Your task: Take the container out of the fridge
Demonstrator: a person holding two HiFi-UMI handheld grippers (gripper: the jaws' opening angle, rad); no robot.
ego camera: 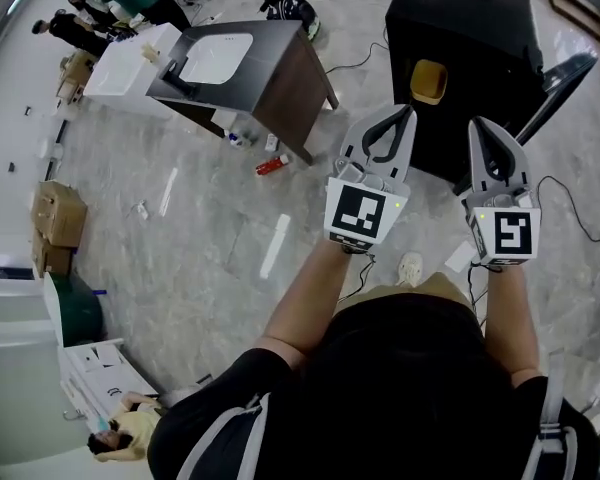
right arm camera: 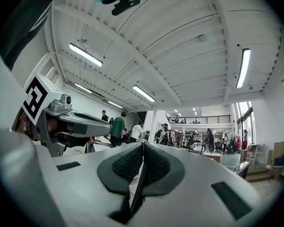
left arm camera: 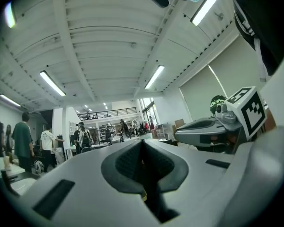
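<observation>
In the head view a black boxy fridge (ego camera: 460,28) stands on the floor at the upper right. A yellow-tan object (ego camera: 428,80) shows at its near left side; whether that is the container I cannot tell. Both grippers are held out level in front of the person, short of the fridge. My left gripper (ego camera: 409,112) has its jaws together with nothing between them, and so has my right gripper (ego camera: 476,125). In the left gripper view the shut left gripper (left arm camera: 143,143) points at a hall, with the right gripper (left arm camera: 208,129) beside it. The right gripper view shows its own gripper (right arm camera: 143,145) shut too.
A dark sink cabinet (ego camera: 280,78) with a white basin stands at the upper middle, and a red item (ego camera: 272,165) lies on the floor by it. Cardboard boxes (ego camera: 58,213) sit at the left. Cables (ego camera: 570,203) run over the floor near the fridge. People stand far off.
</observation>
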